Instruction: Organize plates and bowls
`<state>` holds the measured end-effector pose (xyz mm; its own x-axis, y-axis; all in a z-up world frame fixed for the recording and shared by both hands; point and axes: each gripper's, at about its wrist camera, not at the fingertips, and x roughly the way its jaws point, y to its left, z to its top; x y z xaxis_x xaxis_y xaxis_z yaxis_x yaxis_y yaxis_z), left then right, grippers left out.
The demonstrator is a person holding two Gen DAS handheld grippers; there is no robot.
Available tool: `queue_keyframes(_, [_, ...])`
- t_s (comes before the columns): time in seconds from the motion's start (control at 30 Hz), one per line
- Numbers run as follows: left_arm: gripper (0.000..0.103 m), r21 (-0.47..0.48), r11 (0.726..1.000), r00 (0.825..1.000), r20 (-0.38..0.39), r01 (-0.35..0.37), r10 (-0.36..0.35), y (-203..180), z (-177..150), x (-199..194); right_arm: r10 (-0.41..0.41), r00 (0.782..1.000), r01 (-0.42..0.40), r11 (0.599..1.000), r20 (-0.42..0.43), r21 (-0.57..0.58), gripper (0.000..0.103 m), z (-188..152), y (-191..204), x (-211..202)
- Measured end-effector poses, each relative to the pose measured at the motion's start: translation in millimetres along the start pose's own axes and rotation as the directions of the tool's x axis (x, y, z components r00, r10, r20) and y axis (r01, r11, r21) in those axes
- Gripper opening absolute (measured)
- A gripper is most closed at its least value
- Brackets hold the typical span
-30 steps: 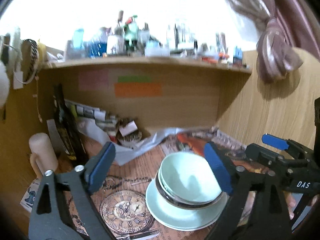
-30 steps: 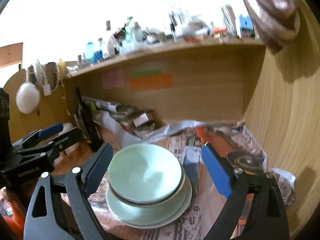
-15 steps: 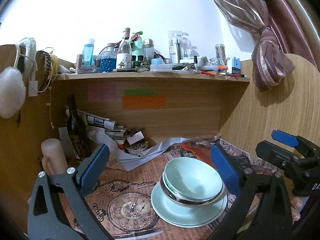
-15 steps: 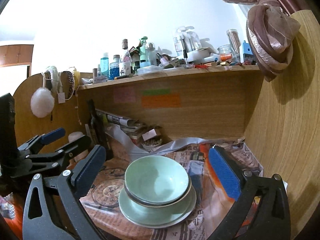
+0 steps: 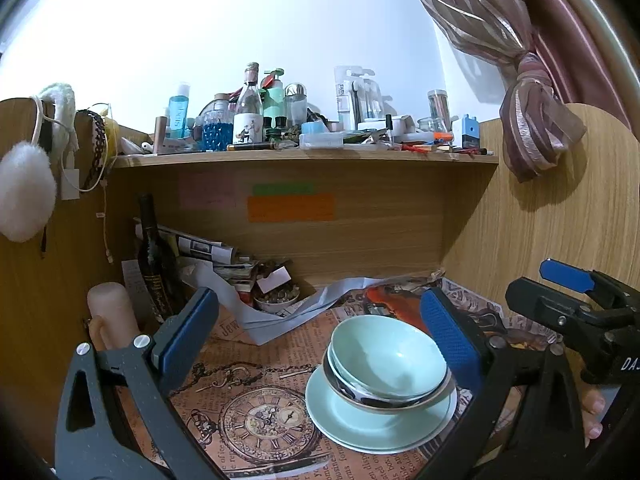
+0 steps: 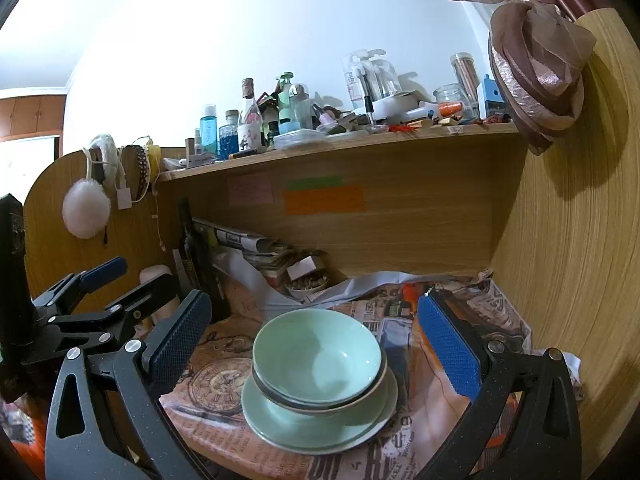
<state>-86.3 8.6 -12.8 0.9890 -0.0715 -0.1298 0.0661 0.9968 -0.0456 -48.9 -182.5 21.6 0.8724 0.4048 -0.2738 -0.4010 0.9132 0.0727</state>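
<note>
Between the wide-spread pads of the right gripper (image 6: pixel 316 340), and a little ahead of them, sits the stack: pale green bowl (image 6: pixel 316 354) nested in a dark-rimmed bowl (image 6: pixel 340 404), both on a pale green plate (image 6: pixel 280 428), untouched over the newspaper-covered desk (image 6: pixel 420 420). Left gripper (image 5: pixel 320 338) spread wide too, having just opened, nothing between its pads, stack ahead toward its right finger.

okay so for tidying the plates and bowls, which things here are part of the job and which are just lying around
Part of the job: green bowl, dark-rimmed bowl beneath it, green plate at the bottom.

Just lying about: wine bottle, candle, small dish of bits, rolled newspapers, shelf bottles.
</note>
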Motion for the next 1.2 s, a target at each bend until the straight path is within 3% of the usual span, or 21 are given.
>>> queue_keyframes(1.2, [0.103,-0.006,1.000,1.000,-0.011,0.003,-0.003,-3.6,0.1,6.5,0.000,1.000,0.000,1.000,-0.017,0.004,0.103,-1.6,2.3,5.0])
